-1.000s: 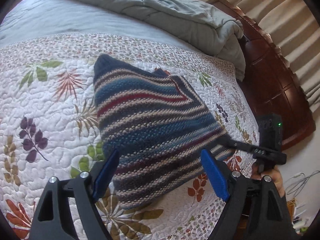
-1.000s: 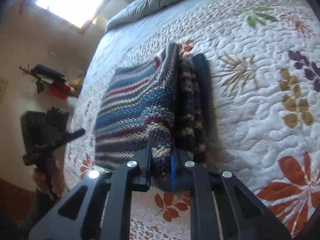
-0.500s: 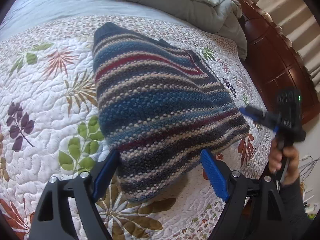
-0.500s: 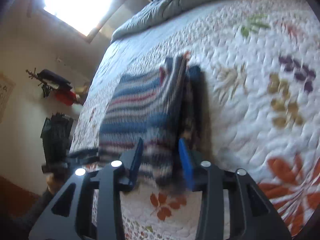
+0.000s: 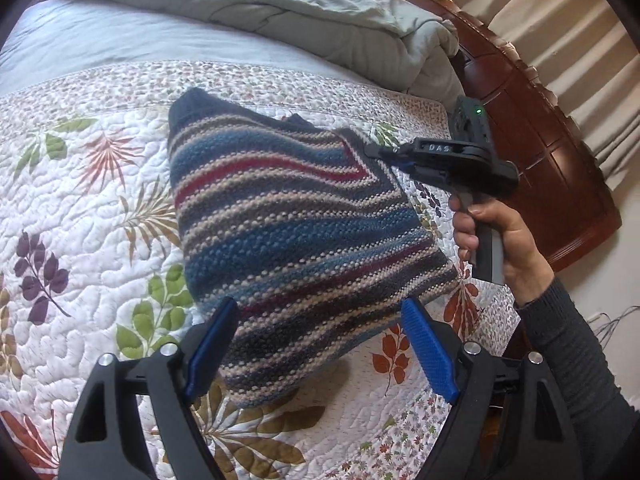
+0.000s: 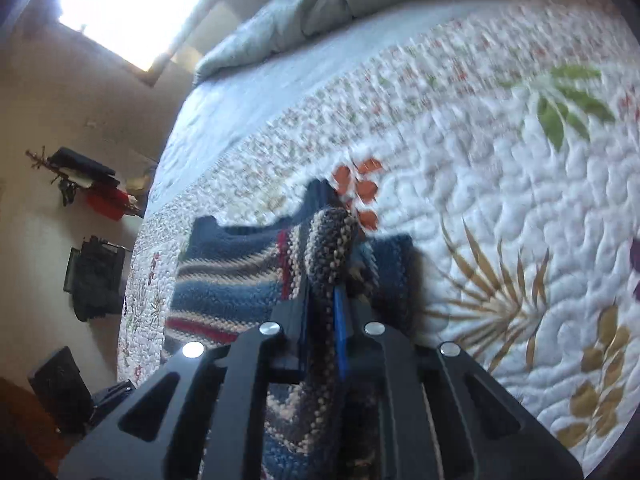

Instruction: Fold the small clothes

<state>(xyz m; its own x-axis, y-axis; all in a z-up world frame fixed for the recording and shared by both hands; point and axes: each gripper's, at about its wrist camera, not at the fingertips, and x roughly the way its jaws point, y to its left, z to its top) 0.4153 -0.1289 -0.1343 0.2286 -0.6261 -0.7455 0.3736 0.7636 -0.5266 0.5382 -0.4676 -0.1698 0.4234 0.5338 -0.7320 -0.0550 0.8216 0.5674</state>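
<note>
Right wrist: right gripper (image 6: 326, 312) has let go, slid along and just clamped the sweater (image 5: 296, 240) edge again, left gripper (image 5: 320, 352) gaping empty — another fold coming.

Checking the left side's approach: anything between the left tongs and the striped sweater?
Nothing visible. The left tongs stand open right over the near edge of the sweater, with only quilt around it. The right tongs are already shut on the sweater's far corner, off to the side and clear of that path.

A home bedroom: a bed with a leaf-print quilt (image 5: 80, 216), rumpled grey duvet (image 5: 280, 12), wooden headboard (image 5: 540, 128) and curtains (image 5: 560, 20).
</note>
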